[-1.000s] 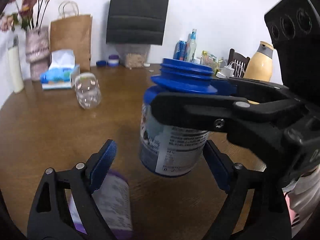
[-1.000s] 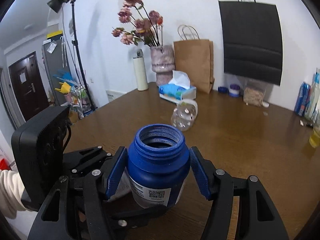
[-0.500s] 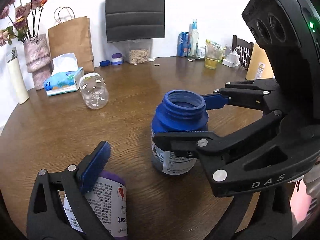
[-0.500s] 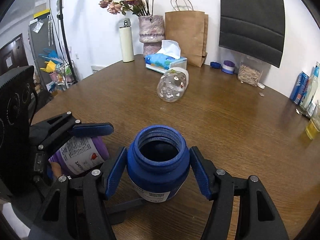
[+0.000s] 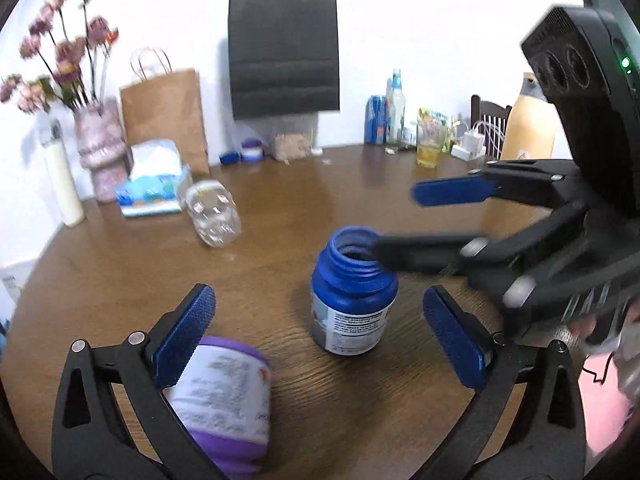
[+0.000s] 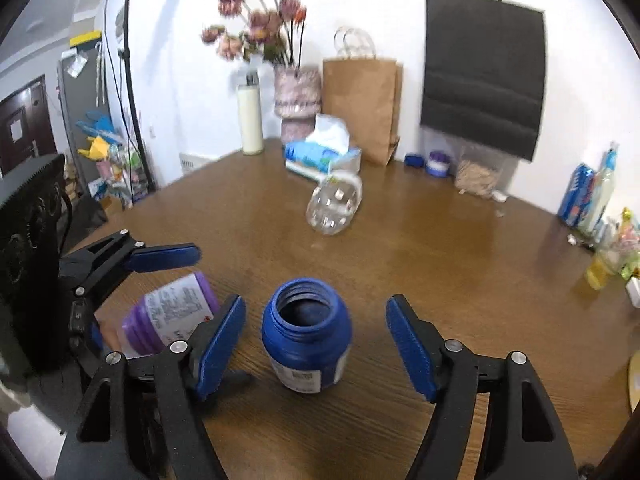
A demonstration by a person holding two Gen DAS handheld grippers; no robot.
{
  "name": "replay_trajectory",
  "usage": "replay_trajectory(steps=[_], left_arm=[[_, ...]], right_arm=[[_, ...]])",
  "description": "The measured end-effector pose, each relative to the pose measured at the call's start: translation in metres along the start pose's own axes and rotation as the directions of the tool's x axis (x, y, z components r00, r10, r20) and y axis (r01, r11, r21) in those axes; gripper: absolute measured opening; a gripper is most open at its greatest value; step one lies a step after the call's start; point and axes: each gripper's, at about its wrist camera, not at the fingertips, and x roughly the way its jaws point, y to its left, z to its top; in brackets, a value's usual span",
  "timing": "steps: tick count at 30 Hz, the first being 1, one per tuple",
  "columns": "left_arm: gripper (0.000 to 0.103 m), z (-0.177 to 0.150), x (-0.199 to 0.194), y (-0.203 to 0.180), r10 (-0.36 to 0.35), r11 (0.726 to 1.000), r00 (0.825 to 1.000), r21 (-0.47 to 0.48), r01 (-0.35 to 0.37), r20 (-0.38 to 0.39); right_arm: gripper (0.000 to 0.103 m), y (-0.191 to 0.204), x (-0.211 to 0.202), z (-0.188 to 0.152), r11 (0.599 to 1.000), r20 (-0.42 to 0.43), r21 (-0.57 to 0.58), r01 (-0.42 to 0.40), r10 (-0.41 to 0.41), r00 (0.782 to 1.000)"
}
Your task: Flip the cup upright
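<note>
A blue jar (image 6: 307, 342) stands upright on the wooden table, mouth up; it also shows in the left wrist view (image 5: 353, 295). My right gripper (image 6: 316, 344) is open, its jaws apart on either side of the jar without touching it. A purple jar (image 5: 224, 400) with a white label lies on its side, also seen in the right wrist view (image 6: 170, 318). My left gripper (image 5: 320, 340) is open, its left pad over the purple jar. A clear jar (image 6: 334, 208) lies on its side farther back.
A tissue box (image 6: 322, 158), flower vase (image 6: 296, 100), white bottle (image 6: 250, 118), brown paper bag (image 6: 362, 108) and black bag (image 6: 484, 92) stand along the back. Bottles and a glass of yellow drink (image 5: 430, 146) sit at the right.
My right gripper has set the blue jar down upright and opened, letting it go. My left gripper has drawn back a little.
</note>
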Motion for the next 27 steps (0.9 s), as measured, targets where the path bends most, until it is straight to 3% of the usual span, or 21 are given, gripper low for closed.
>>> replay_trajectory(steps=[3,8,12,19,23,25,27], left_arm=[[0.103,0.001,-0.030,0.007,0.061,0.998,0.996,0.007,-0.062,0.067],[0.103,0.003,-0.063,0.019,0.166,0.986,0.978,-0.052,-0.160,0.123],[0.103,0.001,-0.083,0.019,0.204,0.977,0.965,-0.103,-0.189,0.164],[0.103,-0.012,-0.123,0.000,0.250,0.968,0.938,-0.070,-0.240,0.242],[0.103,-0.027,-0.142,-0.008,0.371,0.917,0.910,-0.231,-0.326,0.187],[0.103,-0.042,-0.159,-0.019,0.434,0.886,0.880,-0.267,-0.379,0.194],[0.103,-0.064,-0.176,-0.029,0.488,0.857,0.853,-0.284,-0.430,0.182]], right_arm=[[0.081,-0.010,-0.034,-0.004,1.000,0.044,0.009,0.011,-0.012,0.999],[0.084,-0.025,-0.070,-0.018,0.992,0.060,0.044,0.122,-0.125,0.990],[0.084,-0.025,-0.093,-0.026,0.992,0.114,0.082,0.092,-0.101,0.988],[0.084,-0.013,-0.113,-0.042,0.989,0.144,0.107,0.098,-0.113,0.983],[0.084,-0.004,-0.124,-0.054,0.983,0.189,0.127,0.134,-0.156,0.969],[0.084,0.006,-0.135,-0.067,0.988,0.241,0.117,0.098,-0.124,0.963],[0.084,0.018,-0.146,-0.084,0.991,0.275,0.060,0.118,-0.130,0.953]])
